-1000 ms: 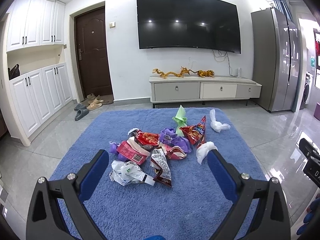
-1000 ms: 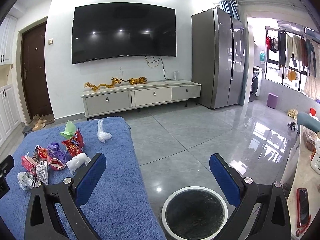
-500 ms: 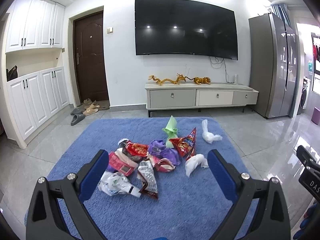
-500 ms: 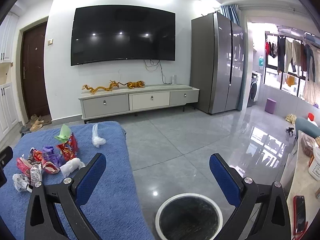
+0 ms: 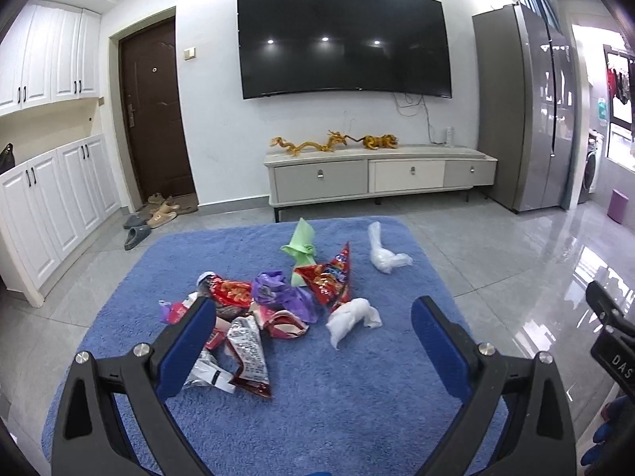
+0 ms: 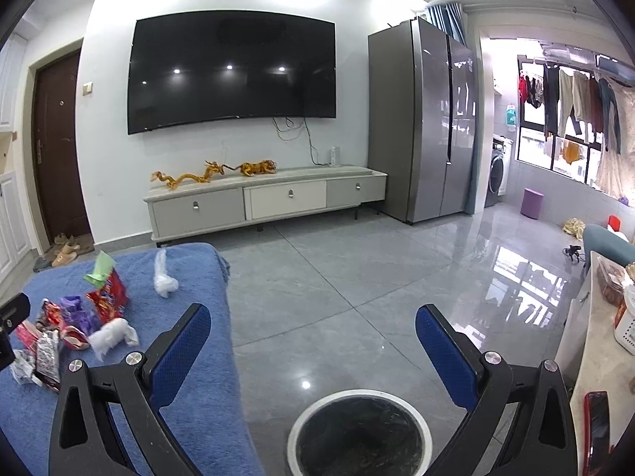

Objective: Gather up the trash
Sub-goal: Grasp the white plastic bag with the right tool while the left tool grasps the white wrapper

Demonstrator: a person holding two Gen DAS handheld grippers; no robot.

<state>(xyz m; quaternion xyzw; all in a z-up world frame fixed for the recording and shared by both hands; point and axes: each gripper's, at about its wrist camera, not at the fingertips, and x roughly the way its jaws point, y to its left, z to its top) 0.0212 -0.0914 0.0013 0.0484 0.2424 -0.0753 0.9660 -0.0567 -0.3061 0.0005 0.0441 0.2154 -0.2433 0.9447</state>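
L gripper (image 5: 313,333) wide open, empty, low-center over trash pile (image 5: 274,305): approach step. Next: lower, pinch white wad (image 5: 351,317). R gripper (image 6: 313,337) also open, empty.

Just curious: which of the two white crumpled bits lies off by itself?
The far white wad, alone near the rug's back edge; the near one touches the pile.

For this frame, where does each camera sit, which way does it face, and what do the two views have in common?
Left wrist: on the left gripper, low over the blue rug, facing the trash pile and TV wall; its open blue fingers show.
Right wrist: on the right gripper, above the round bin on the tile floor, facing the fridge; its open fingers show.
Shared: rug, trash pile, TV, cabinet, door.
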